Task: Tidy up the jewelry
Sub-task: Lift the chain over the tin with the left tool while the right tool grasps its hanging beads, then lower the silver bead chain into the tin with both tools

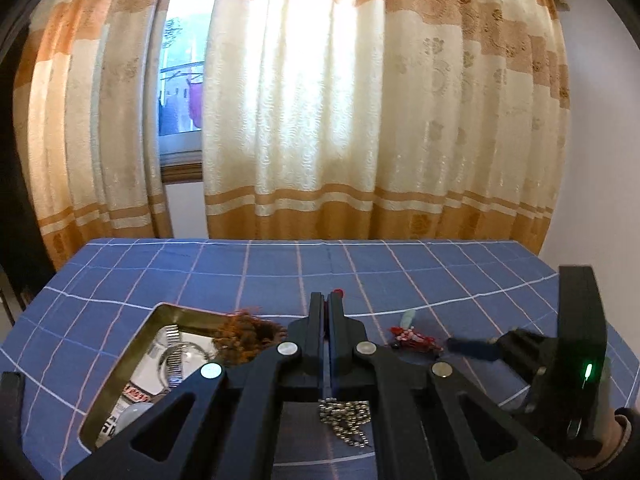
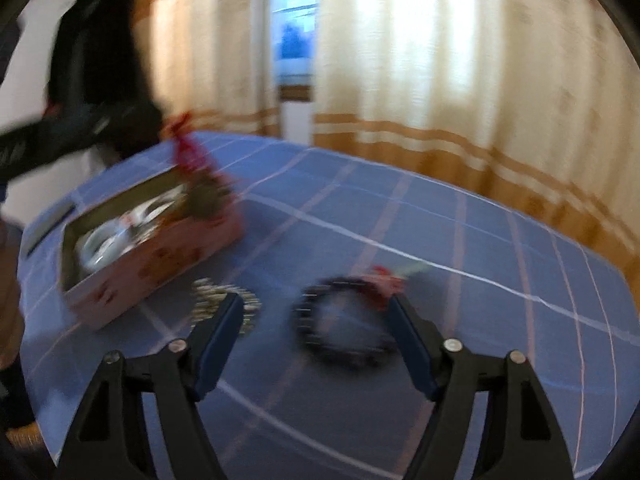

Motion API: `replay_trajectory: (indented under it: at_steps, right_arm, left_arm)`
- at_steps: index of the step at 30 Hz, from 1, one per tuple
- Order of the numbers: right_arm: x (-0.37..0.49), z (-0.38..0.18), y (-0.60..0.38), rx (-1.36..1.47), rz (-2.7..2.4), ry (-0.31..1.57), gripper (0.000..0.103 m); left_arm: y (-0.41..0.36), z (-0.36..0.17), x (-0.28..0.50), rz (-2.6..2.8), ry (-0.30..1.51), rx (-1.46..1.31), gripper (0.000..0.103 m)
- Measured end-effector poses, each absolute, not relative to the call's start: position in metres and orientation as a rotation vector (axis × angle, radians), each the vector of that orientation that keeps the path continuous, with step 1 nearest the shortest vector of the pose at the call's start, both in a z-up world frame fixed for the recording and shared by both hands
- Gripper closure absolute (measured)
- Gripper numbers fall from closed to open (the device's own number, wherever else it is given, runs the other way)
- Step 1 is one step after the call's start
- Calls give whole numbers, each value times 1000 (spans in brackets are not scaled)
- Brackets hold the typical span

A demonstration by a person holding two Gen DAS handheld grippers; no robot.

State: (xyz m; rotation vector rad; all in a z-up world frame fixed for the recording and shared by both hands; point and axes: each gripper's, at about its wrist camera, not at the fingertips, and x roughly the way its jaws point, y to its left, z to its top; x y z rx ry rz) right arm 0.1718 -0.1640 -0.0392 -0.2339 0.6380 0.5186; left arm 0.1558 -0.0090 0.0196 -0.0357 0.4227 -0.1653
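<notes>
Nearest the left wrist camera, the left gripper point(image 1: 327, 300) fills the bottom of the view, its black fingers pressed together. A speck of red shows at the tips, at twelve o'clock; whether it is pinched there cannot be told. Just beneath the fingers, at six o'clock, a heap of silvery ball chain point(image 1: 347, 420) lies on the blue checked tablecloth point(image 1: 400, 268).

At eight o'clock sits the open jewelry box point(image 1: 120, 364), gold inside (a metal watch band and pale pieces already lie in it), with a rust-coloured tassel point(image 1: 244, 336) draped over its rim. Its nearness to the loose pieces likely keeps each transfer short.

In the blurred right wrist view, the right gripper point(image 2: 316, 304) has its blue-padded jaws spread, with nothing between the pads. Just ahead of them, at twelve o'clock, a dark beaded bracelet point(image 2: 340, 320) lies flat, touching a red knotted ornament point(image 2: 380, 284), probably the next thing to pick up.

The ball chain lies near the left pad, so a careless close could snag it. Patterned curtains point(image 1: 360, 100) hang behind the table.
</notes>
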Motion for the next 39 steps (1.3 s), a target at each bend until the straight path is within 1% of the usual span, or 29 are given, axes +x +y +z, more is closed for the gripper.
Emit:
replay_trajectory:
  at_steps: [1,2,9,12,13,14,15,16,17,20,26,39]
  right_arm:
    - [172,-39,-153,-247,546,653,36]
    - [173,-40,-146,-251,562,663,37]
    - [188,-56,-114,-295,582,728,37]
    - [194,-69,-110,-283,598,790,44]
    - [195,-72,-109,-292,598,803,52]
    - [196,-75,-106,-300,603,826,63]
    - [197,-75,-107,-282,623,830,70]
    - [196,-74,-107,-279,620,829,81]
    - [196,-74,-107,-287,614,826,85]
    - [191,-72,-108,-292,597,799,87]
    - [179,-48,-112,-262,583,706,88]
    - [146,26,-78,-207,682,512,88]
  left_arm:
    - [-6,20,156,-164,423,-38,103]
    - [-2,20,155,-154,420,-41,103]
    - [31,26,145,-107,401,-59,103]
    - [45,29,142,-85,397,-65,103]
    - [51,29,141,-71,394,-64,103]
    - [56,30,140,-63,392,-65,103]
    - [60,30,140,-57,394,-65,103]
    - [63,30,140,-52,395,-63,103]
    - [68,30,139,-39,394,-60,103]
    - [77,29,136,-22,398,-57,103]
    - [88,26,130,0,405,-52,103]
    - [108,27,137,10,421,-74,103]
